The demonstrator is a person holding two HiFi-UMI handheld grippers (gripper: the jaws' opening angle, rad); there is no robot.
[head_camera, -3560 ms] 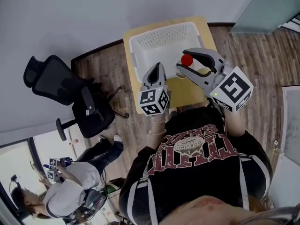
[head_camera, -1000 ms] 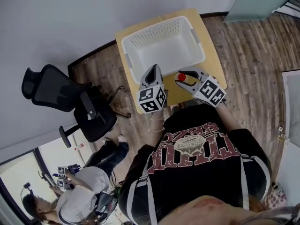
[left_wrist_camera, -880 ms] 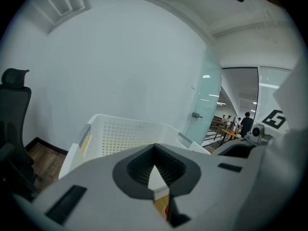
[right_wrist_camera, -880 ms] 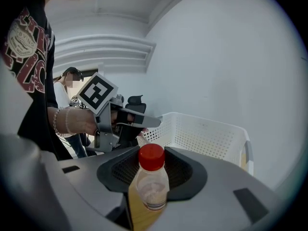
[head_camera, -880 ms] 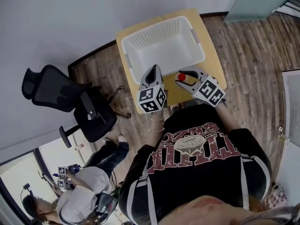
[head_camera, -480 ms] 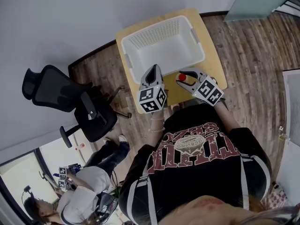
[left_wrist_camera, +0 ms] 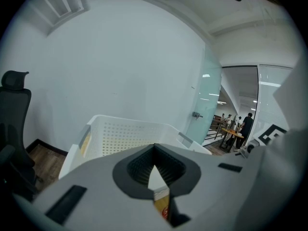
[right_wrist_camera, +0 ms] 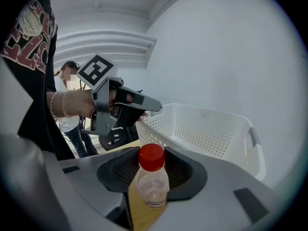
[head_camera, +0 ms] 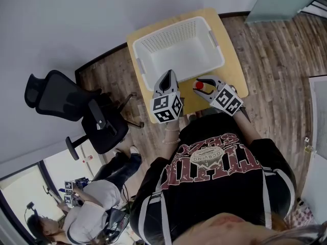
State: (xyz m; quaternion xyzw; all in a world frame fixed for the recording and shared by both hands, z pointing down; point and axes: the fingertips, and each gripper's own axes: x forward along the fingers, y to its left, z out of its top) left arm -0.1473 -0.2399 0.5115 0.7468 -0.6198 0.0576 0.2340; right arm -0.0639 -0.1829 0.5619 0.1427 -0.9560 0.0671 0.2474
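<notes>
lowered toward the table (head_camera: 234, 74), right gripper (head_camera: 201, 86) stays clamped on the red-capped bottle (right_wrist_camera: 150, 183); left gripper (head_camera: 167, 76) closed, empty.

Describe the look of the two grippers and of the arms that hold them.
The left gripper and the right gripper are light grey two-jaw tools that taper toward the tips, with dark ribbed pads set in a V-shaped notch. Each carries a white cube with black square markers. The person wears a black short-sleeved shirt with dark red and white print, and a beaded bracelet on the left wrist.
</notes>
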